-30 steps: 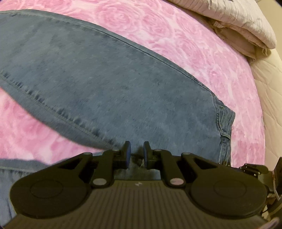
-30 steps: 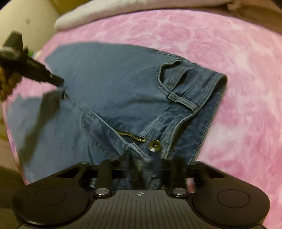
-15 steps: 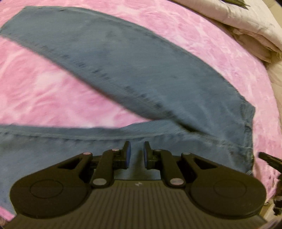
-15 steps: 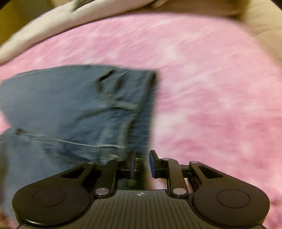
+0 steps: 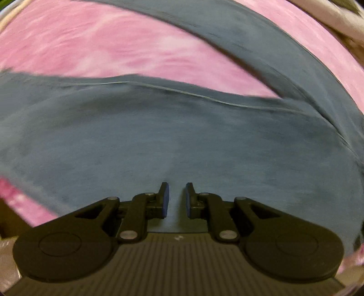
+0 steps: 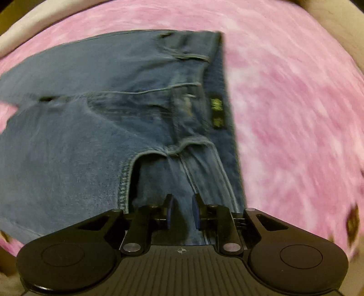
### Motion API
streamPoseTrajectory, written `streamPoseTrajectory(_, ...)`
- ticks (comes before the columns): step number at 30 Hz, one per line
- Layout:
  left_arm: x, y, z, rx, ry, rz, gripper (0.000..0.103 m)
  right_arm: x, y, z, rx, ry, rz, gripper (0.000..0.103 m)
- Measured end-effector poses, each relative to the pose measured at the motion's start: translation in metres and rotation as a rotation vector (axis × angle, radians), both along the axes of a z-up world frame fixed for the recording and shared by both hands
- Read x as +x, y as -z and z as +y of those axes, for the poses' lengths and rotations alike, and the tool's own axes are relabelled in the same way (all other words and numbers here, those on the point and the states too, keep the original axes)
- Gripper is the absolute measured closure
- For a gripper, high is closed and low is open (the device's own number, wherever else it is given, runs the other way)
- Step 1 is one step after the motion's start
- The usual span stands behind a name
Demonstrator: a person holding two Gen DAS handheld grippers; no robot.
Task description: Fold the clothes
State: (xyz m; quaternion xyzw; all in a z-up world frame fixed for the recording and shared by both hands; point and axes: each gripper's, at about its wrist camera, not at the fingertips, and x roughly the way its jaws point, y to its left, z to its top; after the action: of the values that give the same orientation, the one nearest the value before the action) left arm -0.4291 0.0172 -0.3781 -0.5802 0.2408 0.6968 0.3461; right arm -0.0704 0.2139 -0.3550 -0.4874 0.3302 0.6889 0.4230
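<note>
Blue jeans (image 5: pixel 182 136) lie spread on a pink flowered bedspread (image 5: pixel 102 50). My left gripper (image 5: pixel 174 185) points down over one broad leg, its blue pads a small gap apart, and no cloth shows between them. A second leg (image 5: pixel 284 45) runs across the top right. In the right wrist view the jeans' top (image 6: pixel 91 148) lies flat, with the waistband (image 6: pixel 218 86), a green inner label (image 6: pixel 216 111) and a pocket opening (image 6: pixel 136 164) showing. My right gripper (image 6: pixel 182 197) hangs over the denim near the waistband, pads apart and not pinching.
Pale folded bedding (image 5: pixel 341 20) lies at the far right edge of the bed and shows again as a pale strip (image 6: pixel 20 38) in the right wrist view. Bare pink bedspread (image 6: pixel 295 102) stretches right of the waistband. Both views are motion-blurred.
The right gripper was shut at the button and fly; it has opened and swung sideways along the waistband. The left gripper has swept from one leg across to the other, its gap unchanged.
</note>
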Motion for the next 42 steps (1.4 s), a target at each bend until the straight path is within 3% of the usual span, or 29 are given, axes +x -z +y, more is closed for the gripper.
streamPoseTrajectory(5,-0.053,-0.009,-0.039,0.013,-0.045,0.06,0.093,-0.025,-0.034,-0.022,0.074,0.025,0.028,0.083)
streamPoseTrajectory(8,-0.083,-0.004,-0.054,0.027,-0.035,0.068,0.093,-0.057,-0.034,-0.046,0.053,0.009,0.049,0.083)
streamPoseTrajectory(12,-0.119,-0.008,-0.076,0.084,-0.092,0.058,0.093,-0.094,-0.03,-0.077,0.029,0.067,0.048,0.083)
streamPoseTrajectory(18,-0.174,-0.017,-0.078,0.117,-0.091,0.094,0.087,-0.169,-0.032,-0.085,-0.007,0.048,0.119,0.083)
streamPoseTrajectory(22,-0.226,-0.014,-0.075,0.123,-0.084,0.105,0.079,-0.237,-0.027,-0.07,-0.046,-0.102,0.191,0.079)
streamPoseTrajectory(24,-0.244,-0.011,-0.071,0.113,-0.048,0.123,0.075,-0.276,-0.023,-0.062,-0.062,-0.221,0.221,0.064)
streamPoseTrajectory(27,-0.267,-0.004,-0.065,0.097,-0.02,0.172,0.071,-0.326,-0.016,-0.052,-0.06,-0.423,0.255,0.056)
streamPoseTrajectory(32,-0.295,0.011,-0.069,0.114,-0.062,0.164,0.063,-0.396,0.004,-0.062,-0.056,-0.706,0.267,0.054)
streamPoseTrajectory(37,-0.299,0.02,-0.071,0.157,-0.033,0.134,0.057,-0.432,0.028,-0.077,-0.062,-0.863,0.248,0.054)
streamPoseTrajectory(38,-0.298,0.021,-0.071,0.159,-0.006,0.143,0.061,-0.436,0.032,-0.078,-0.067,-0.883,0.236,0.054)
streamPoseTrajectory(39,-0.296,0.021,-0.071,0.165,0.026,0.15,0.067,-0.44,0.037,-0.08,-0.075,-0.904,0.23,0.055)
streamPoseTrajectory(40,-0.296,0.021,-0.073,0.184,0.054,0.138,0.085,-0.443,0.04,-0.081,-0.085,-0.924,0.23,0.062)
streamPoseTrajectory(41,-0.294,0.018,-0.074,0.203,0.068,0.148,0.089,-0.445,0.042,-0.082,-0.09,-0.941,0.227,0.094)
streamPoseTrajectory(42,-0.291,0.014,-0.076,0.222,0.078,0.168,0.089,-0.446,0.042,-0.083,-0.092,-0.955,0.222,0.099)
